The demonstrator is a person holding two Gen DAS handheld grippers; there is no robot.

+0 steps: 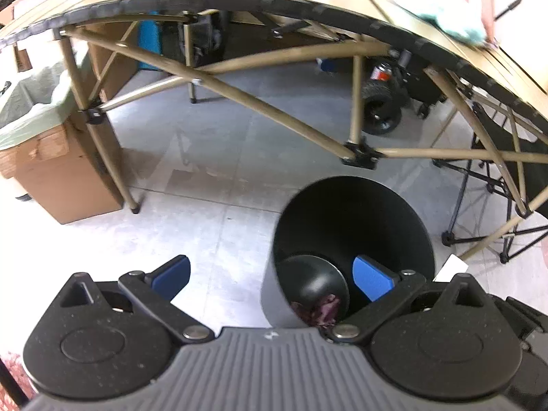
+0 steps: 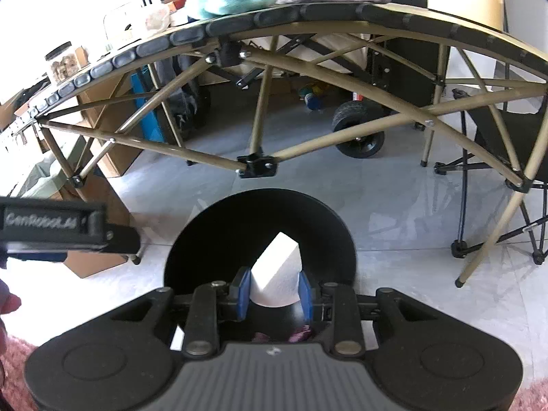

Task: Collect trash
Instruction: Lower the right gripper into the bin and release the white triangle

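**Ana:** Holding that white wedge (image 2: pixel 275 270) between the blue pads (image 2: pixel 244 294), the right gripper (image 2: pixel 274 293) sits narrow and clamped on it, right over the mouth of the black bin (image 2: pixel 339 236); is that the moment to let go?

**Ben:** Nearly, I'd judge; the wedge looks like foam or folded paper (I cannot tell which), so it is light and may drift; get its tip well inside the rim before the jaws part, not just above it.

**Ana:** And the left gripper (image 1: pixel 272 275)?

**Ben:** Spread wide, nothing between its pads; one pad shows against the floor, the other over the bin's opening (image 1: pixel 352 226); keep it clear of the drop so the wedge cannot catch on it.

**Ana:** Something is already down there.

**Ben:** Yes; a crumpled purplish scrap (image 1: pixel 323 310) lies at the bottom, beside a black domed shape I cannot identify; the bin itself stands on the pale floor just in front of the folding table (image 2: pixel 342 15), whose top has more clutter on it; open fully, then lift straight away, since a half-open jaw could drag the wedge back out.
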